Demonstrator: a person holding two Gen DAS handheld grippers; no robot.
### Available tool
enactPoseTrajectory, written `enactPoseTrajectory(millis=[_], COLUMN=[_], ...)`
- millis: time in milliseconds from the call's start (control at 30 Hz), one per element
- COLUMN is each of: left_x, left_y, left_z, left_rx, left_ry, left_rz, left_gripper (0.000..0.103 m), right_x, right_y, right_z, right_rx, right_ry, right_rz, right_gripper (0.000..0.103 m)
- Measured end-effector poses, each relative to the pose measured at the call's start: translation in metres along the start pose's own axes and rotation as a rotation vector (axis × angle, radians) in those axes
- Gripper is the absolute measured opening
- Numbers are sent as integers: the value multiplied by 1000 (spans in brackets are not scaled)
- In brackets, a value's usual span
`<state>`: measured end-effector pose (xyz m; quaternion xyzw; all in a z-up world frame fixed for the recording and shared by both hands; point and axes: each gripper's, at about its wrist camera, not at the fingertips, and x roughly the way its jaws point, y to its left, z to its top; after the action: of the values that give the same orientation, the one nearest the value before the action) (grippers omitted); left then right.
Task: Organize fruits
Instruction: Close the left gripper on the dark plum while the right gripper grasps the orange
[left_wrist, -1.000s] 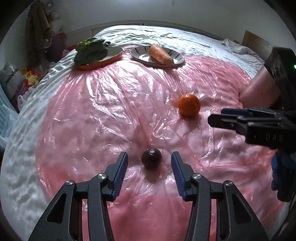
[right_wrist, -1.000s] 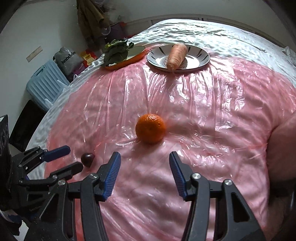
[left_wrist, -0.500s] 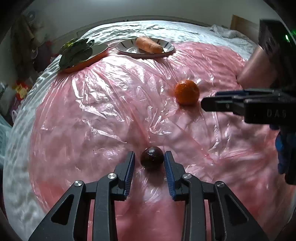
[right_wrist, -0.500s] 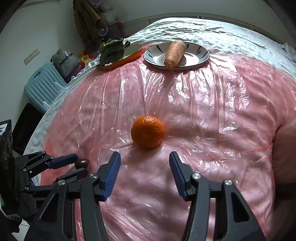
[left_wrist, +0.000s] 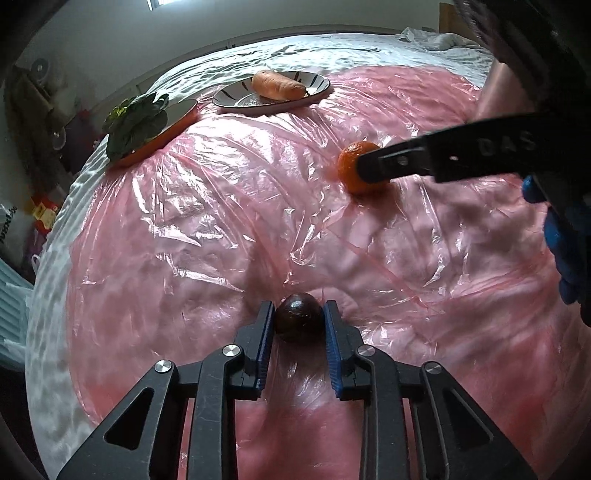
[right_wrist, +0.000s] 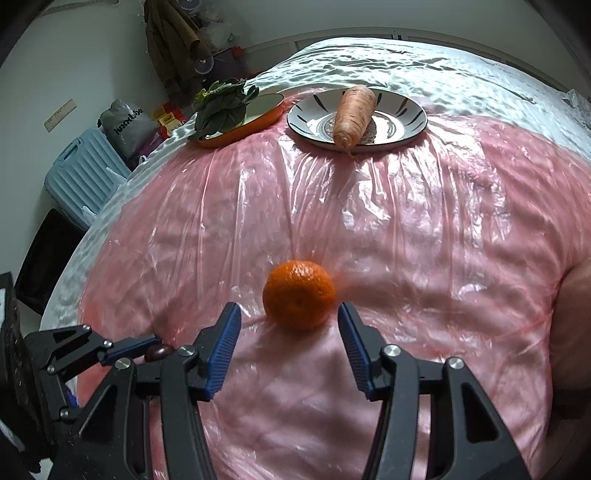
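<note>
Clamping down on a small dark round fruit (left_wrist: 298, 322), the left gripper (left_wrist: 298, 325) is pressing both blue pads against its sides; the jaws have just been closing onto it, and the fruit is sitting on the pink plastic sheet (left_wrist: 221, 229), not yet lifted. Beside it, the right gripper (right_wrist: 289, 343) is hanging with its jaws spread wide, fingertips either side of the orange (right_wrist: 299, 294) and touching neither flank, as far as the right wrist view is showing. The orange is resting on the sheet near the middle of the bed.

Further out, at the far edge of the sheet, two dishes are sitting side by side: a striped plate (right_wrist: 410, 122) carrying a carrot (right_wrist: 352, 116), and an orange-rimmed dish (right_wrist: 266, 110) carrying a bunch of leafy greens (right_wrist: 221, 107). White bedding (right_wrist: 424, 70) is showing beyond.

Progress, as a judgement: early going. Neither fruit is sitting anywhere but loose on the sheet; one is being gripped, the other only bracketed. Lifting, carrying and placing both are left, and where they are meant to go is not clear.

Count: fruits, two (one dark, one orange). Vegetables, two (one carrot, one bunch of greens). Dishes, two. Grippers, two.
</note>
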<state>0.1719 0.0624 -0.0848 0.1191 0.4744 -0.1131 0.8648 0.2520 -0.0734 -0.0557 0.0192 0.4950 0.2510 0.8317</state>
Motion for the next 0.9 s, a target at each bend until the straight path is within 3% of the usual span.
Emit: enactPoseTrajectory(millis=[633,700,767,900], left_x=[-10,-12,-14,-18], left_y=[5,8,11,15], left_z=[-3,-3,-3,-1], left_rx=[-23,-38,-54,-86], left_ry=[-31,-33,-37,-41], left_rz=[-21,-27,-36,-52], left_gripper=[22,22,22,22], right_x=[37,37,35,32], right_y=[10,8,6,1], right_z=[12,12,13,14], right_rx=[-13,-3,6,33], right_ry=[62,63,61,64], right_rz=[-85,-81,-74,-51], right_gripper=[93,88,76,76])
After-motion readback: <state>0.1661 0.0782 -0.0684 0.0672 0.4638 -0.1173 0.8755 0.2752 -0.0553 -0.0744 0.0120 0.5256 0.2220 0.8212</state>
